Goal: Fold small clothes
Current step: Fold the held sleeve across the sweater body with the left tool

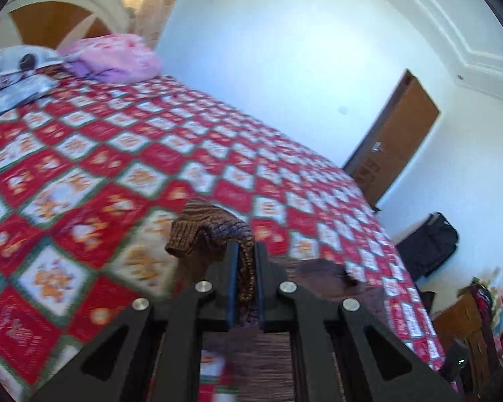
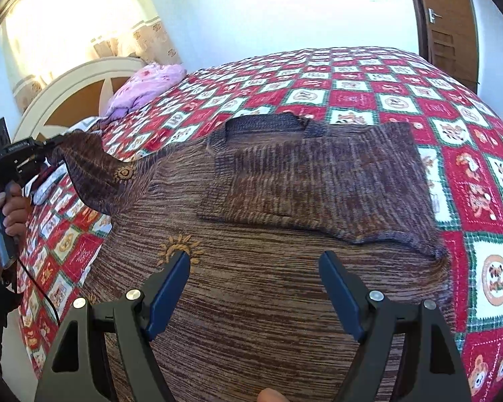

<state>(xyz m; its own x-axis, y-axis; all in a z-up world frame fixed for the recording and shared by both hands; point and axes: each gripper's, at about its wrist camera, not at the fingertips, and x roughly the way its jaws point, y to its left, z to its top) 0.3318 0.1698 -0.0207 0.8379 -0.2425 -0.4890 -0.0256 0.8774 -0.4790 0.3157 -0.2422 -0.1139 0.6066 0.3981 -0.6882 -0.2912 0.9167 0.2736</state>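
The brown knitted sweater [image 2: 285,234] was spread on the quilted bed [image 2: 469,201], one sleeve already folded across. Soft and limp, it was best pinched at hems. Its other sleeve [image 1: 214,231] was clamped in the left gripper [image 1: 246,261]; the right gripper [image 2: 255,261] was held wide above it.

bed [image 2: 402,97]: checked quilt | on it: brown sweater [image 2: 251,268], pink pillow [image 2: 144,83], grey pillow [image 1: 10,77]

We find the quilt [image 2: 369,77] beyond the sweater [image 2: 285,268] free for passage; pillows [image 2: 141,87] and headboard [image 2: 84,83] obstruct the far-left end.
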